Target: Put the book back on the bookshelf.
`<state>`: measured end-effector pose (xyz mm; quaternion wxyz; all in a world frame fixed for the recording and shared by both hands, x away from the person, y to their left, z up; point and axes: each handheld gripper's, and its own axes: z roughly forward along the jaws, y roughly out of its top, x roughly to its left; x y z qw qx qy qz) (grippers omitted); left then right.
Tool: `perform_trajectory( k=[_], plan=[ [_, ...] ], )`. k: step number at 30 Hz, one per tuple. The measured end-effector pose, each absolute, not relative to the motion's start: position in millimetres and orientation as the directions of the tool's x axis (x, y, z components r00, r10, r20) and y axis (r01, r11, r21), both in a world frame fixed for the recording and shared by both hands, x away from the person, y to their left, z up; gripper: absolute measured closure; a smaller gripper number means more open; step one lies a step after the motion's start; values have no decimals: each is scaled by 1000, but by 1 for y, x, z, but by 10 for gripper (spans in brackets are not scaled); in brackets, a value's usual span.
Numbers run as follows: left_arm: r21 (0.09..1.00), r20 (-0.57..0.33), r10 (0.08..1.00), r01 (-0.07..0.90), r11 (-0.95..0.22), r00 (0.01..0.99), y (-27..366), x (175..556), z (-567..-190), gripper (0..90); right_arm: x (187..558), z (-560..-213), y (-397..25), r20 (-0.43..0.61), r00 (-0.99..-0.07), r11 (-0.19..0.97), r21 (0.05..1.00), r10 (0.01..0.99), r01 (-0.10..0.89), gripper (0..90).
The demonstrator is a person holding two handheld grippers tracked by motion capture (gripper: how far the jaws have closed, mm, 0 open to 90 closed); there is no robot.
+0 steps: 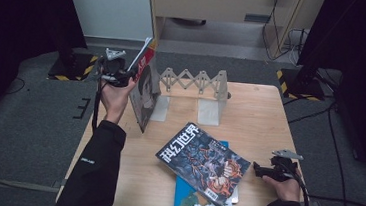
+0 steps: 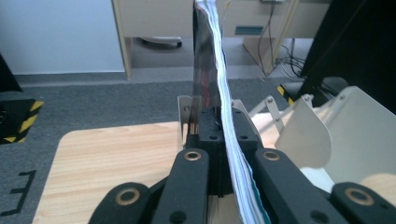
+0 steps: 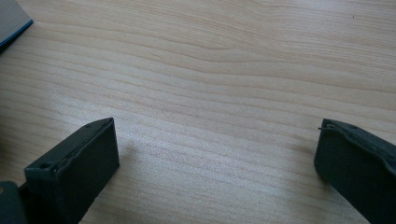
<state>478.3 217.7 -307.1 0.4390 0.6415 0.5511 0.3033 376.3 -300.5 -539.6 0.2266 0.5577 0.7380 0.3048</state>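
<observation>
A magazine [image 1: 143,87] stands upright at the table's left, just left of a white expandable book rack [image 1: 192,91]. My left gripper [image 1: 123,75] is shut on the magazine's upper edge; in the left gripper view the page edges [image 2: 224,93] run up between the black jaws. Two more items lie flat near the front: a dark magazine with Chinese title [image 1: 203,162] on top of a blue book [image 1: 202,200]. My right gripper [image 1: 259,171] rests low at the front right, jaws wide apart over bare wood [image 3: 210,93], nothing between them.
The rack's white end plates [image 2: 345,130] stand close to the right of the held magazine. The wooden table [image 1: 260,120] has bare room at the right and back left. Black stands with hazard tape [image 1: 293,82] sit on the floor behind.
</observation>
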Motion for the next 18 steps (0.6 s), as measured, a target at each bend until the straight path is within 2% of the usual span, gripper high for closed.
perform_trajectory(
  k=[6,10,18],
  plan=[
    [903,-89,982,430,10,165,217,486,-311,861,376,-540,-301,5,-276,193,703,961,684,2],
    [912,-25,989,408,-38,147,213,485,-312,861,376,-540,-300,8,-273,189,703,962,686,2],
    [910,-28,988,414,-37,149,213,481,-325,860,376,-540,-300,7,-272,189,704,962,685,2]
  ],
)
